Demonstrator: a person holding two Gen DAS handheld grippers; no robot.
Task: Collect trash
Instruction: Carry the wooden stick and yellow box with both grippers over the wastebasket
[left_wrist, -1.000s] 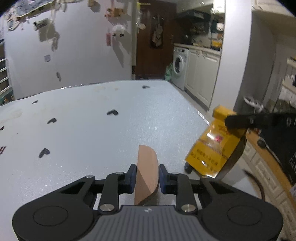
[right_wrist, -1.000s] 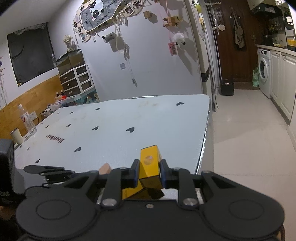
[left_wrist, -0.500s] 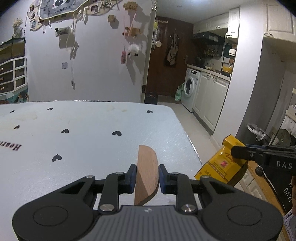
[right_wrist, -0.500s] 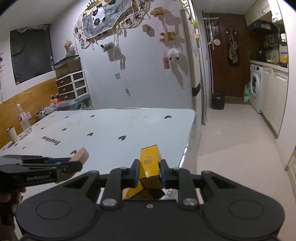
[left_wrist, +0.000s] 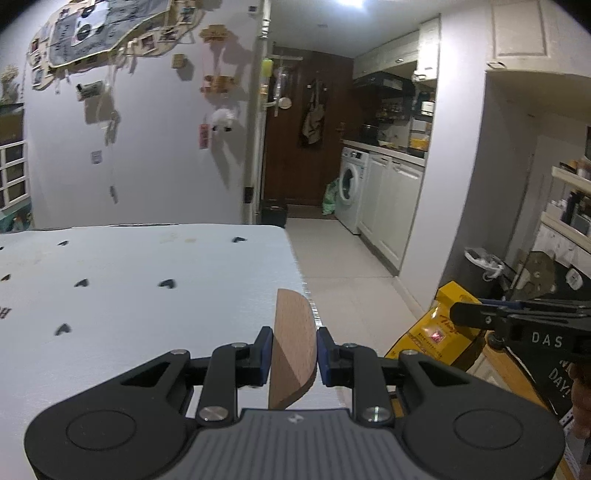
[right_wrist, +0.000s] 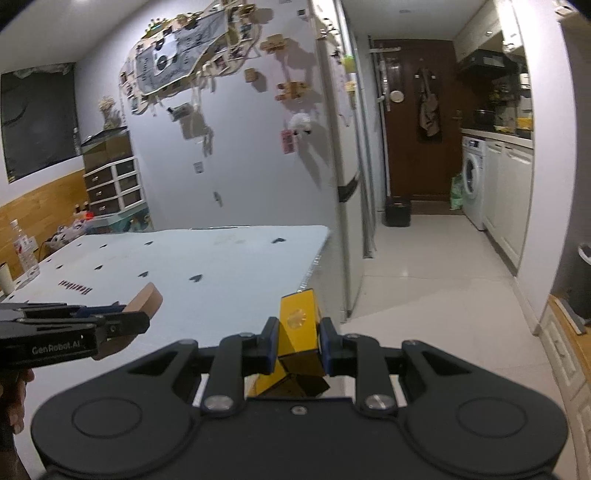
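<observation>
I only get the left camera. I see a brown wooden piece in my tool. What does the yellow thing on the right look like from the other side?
Observer: It's a yellow packet, crumpled, and the right tool is shut on it.
Operator: What's to the left of the table?
Observer: A clear bottle stands by the table edge.
Operator: Anything behind it?
Observer: A drawer chest against a wooden wall panel.

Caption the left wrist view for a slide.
Left claw shut on a brown wooden piece above the heart-print table; right claw carries a yellow packet alongside.
</observation>
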